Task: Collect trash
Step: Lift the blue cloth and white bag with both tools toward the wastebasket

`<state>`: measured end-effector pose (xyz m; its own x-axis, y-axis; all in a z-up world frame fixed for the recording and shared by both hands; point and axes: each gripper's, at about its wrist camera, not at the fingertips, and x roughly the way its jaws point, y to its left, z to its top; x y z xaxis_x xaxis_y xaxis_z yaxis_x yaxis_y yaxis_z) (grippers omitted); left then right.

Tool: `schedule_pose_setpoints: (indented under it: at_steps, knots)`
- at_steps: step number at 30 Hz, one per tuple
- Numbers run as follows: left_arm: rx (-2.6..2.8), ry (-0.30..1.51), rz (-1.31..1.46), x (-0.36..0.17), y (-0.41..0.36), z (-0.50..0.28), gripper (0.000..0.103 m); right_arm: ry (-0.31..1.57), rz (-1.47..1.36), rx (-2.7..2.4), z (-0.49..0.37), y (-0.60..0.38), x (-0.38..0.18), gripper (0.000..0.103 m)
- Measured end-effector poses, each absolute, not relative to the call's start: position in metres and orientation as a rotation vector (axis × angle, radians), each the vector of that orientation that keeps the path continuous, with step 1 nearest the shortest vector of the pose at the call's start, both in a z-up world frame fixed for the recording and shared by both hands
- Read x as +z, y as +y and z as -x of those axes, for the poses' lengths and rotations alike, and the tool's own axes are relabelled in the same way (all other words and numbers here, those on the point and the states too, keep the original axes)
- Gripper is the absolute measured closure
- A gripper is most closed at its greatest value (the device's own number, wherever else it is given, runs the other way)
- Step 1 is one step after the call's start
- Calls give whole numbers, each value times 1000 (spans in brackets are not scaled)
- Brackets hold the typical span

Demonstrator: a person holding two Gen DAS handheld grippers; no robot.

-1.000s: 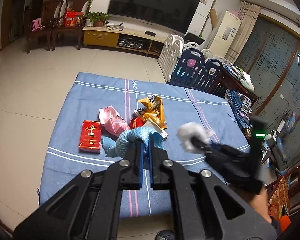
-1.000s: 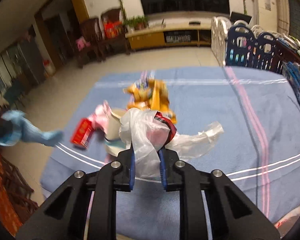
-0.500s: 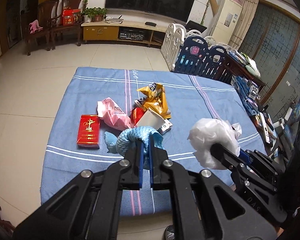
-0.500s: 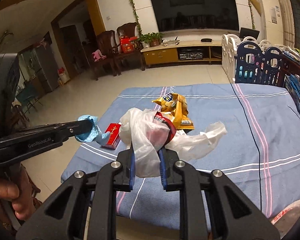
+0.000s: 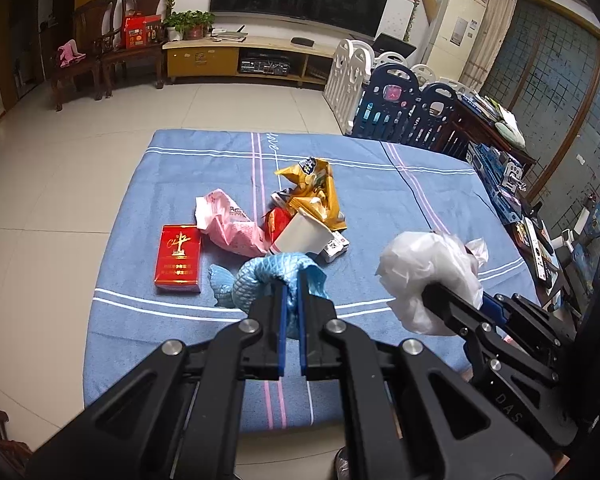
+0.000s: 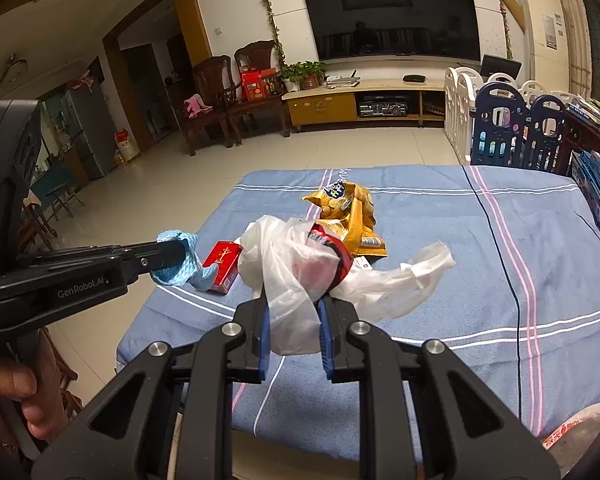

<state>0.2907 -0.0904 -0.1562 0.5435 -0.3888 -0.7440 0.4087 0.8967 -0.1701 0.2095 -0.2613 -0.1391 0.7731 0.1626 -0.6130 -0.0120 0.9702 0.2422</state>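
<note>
Both grippers clamped: left gripper (image 5: 291, 300) on blue rag (image 5: 274, 276), right gripper (image 6: 293, 316) on white plastic bag (image 6: 300, 276) — you've swung them level; red carton (image 5: 179, 258) at nine o'clock remains.

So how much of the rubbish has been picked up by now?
Two pieces are in hand: the left gripper is shut on a blue cloth, and the right gripper pinches a clear plastic bag with something red inside. Left on the blue sheet: the red box, pink bag, white cup and yellow snack bag.
</note>
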Motion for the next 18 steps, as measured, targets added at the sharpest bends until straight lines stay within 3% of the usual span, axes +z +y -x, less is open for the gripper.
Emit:
schedule_pose_setpoints:
  at_steps: [18]
  knots:
    - [-474, 897, -45, -161, -96, -291, 97, 690, -232, 90, -209, -261, -143, 83]
